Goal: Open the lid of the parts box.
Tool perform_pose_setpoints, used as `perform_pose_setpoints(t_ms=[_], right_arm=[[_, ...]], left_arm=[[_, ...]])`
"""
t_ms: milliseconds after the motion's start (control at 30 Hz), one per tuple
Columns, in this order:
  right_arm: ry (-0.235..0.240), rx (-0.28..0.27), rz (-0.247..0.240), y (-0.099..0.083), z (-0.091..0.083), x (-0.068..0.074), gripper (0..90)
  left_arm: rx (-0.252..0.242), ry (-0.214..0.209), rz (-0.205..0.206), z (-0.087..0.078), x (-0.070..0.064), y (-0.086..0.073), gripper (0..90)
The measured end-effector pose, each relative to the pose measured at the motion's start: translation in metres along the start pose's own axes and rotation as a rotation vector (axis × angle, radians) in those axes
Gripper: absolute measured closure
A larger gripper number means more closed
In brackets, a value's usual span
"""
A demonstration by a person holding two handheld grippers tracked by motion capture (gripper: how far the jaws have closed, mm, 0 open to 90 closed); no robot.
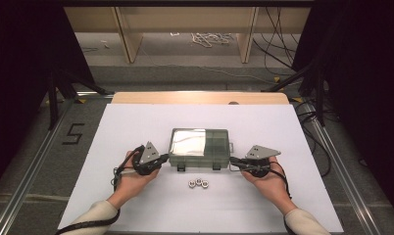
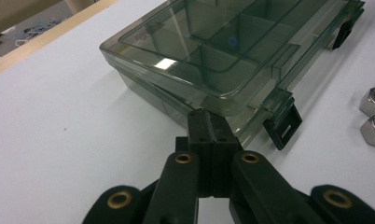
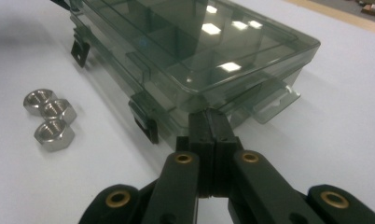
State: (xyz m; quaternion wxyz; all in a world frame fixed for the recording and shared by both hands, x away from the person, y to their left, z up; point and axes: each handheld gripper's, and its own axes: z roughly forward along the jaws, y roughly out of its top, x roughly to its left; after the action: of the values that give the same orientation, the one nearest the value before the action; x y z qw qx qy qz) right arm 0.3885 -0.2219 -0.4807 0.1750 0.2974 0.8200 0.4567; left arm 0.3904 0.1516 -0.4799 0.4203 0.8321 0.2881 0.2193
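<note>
The left tool (image 1: 161, 159) sat at the left end of the clear organizer box (image 1: 200, 147), held in the person's left hand (image 1: 131, 178). In the left gripper view its jaws were pressed together with no gap between them, their tips (image 2: 209, 122) touching the near left corner of the box (image 2: 232, 56), just under the lid's edge. Nothing was caught between the jaws.

The box lay flat near the middle of the white tabletop (image 1: 136, 122), lid down, its tinted top showing the dividers of several compartments below. Two black latches (image 1: 181, 168) hung along its near long side, both flipped down and away from the lid; one of them (image 2: 282, 125) showed just right of the left tool's tips.

Three steel hex nuts (image 1: 198, 183) rested in a tight cluster on the tabletop just in front of the box, between the two hands and touching one another.

The right tool (image 1: 233, 162), held in the right hand (image 1: 268, 181), met the right end of the box. In the right gripper view its jaws were likewise pressed together, tips (image 3: 209, 122) against the near right corner of the box (image 3: 199, 46), beside a latch (image 3: 146, 122) and gripping nothing. The nuts (image 3: 50, 119) lay to the left in that view.
</note>
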Motion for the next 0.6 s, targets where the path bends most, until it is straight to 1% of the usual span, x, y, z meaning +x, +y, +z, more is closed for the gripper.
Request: perform_pose_setpoints(t_ms=[33, 67, 100, 167, 200, 233, 267, 300, 367, 400, 433, 467, 500, 533, 567, 600], right_arm=[[0.000, 0.000, 0.000, 0.000, 0.000, 0.000, 90.0], [0.004, 0.000, 0.003, 0.001, -0.001, 0.000, 90.0], [-0.001, -0.009, 0.006, 0.001, -0.001, 0.001, 90.0], [-0.005, -0.020, 0.003, 0.002, -0.001, 0.000, 90.0], [-0.005, -0.020, 0.003, 0.002, -0.001, 0.000, 90.0], [-0.005, -0.026, 0.008, 0.003, -0.002, 0.001, 90.0], [-0.007, -0.031, 0.006, 0.004, -0.002, 0.001, 90.0], [-0.011, -0.025, 0.006, 0.005, -0.002, 0.001, 90.0], [-0.010, -0.035, 0.005, 0.005, -0.002, 0.001, 90.0], [-0.010, -0.038, 0.005, 0.006, -0.002, 0.001, 90.0], [-0.011, -0.044, 0.006, 0.006, -0.003, 0.001, 90.0], [-0.021, -0.048, 0.001, 0.007, -0.003, 0.001, 90.0], [-0.021, -0.048, 0.001, 0.007, -0.003, 0.001, 90.0], [-0.043, -0.049, 0.002, 0.007, -0.004, 0.003, 81.0], [-0.043, -0.049, 0.002, 0.007, -0.004, 0.003, 81.0], [-0.081, -0.045, -0.025, 0.007, -0.003, 0.005, 72.1]], left_arm=[[0.004, 0.001, 0.011, -0.001, 0.001, 0.000, 89.7], [0.004, -0.001, 0.012, -0.001, 0.001, 0.001, 89.7], [0.002, 0.010, 0.016, -0.002, 0.001, 0.002, 89.7], [-0.015, 0.002, 0.001, -0.002, 0.000, 0.003, 89.7], [-0.012, 0.012, 0.012, -0.003, 0.000, 0.003, 89.7], [-0.016, 0.009, 0.009, -0.003, 0.000, 0.004, 89.6], [-0.017, 0.013, 0.015, -0.004, 0.001, 0.005, 89.7], [-0.028, 0.010, 0.012, -0.003, 0.001, 0.005, 89.7], [-0.029, 0.016, 0.012, -0.003, 0.001, 0.007, 89.6], [-0.042, 0.017, -0.018, -0.002, 0.000, 0.007, 89.6], [-0.033, 0.025, -0.002, -0.003, 0.000, 0.008, 89.6], [-0.046, 0.024, -0.015, -0.002, -0.001, 0.009, 89.6], [-0.047, 0.030, -0.014, -0.002, -0.001, 0.010, 89.6], [-0.052, 0.031, -0.019, -0.002, -0.001, 0.010, 89.6], [-0.057, 0.036, -0.019, -0.002, -0.001, 0.011, 89.6], [-0.057, 0.040, -0.017, -0.003, -0.001, 0.012, 89.6]])
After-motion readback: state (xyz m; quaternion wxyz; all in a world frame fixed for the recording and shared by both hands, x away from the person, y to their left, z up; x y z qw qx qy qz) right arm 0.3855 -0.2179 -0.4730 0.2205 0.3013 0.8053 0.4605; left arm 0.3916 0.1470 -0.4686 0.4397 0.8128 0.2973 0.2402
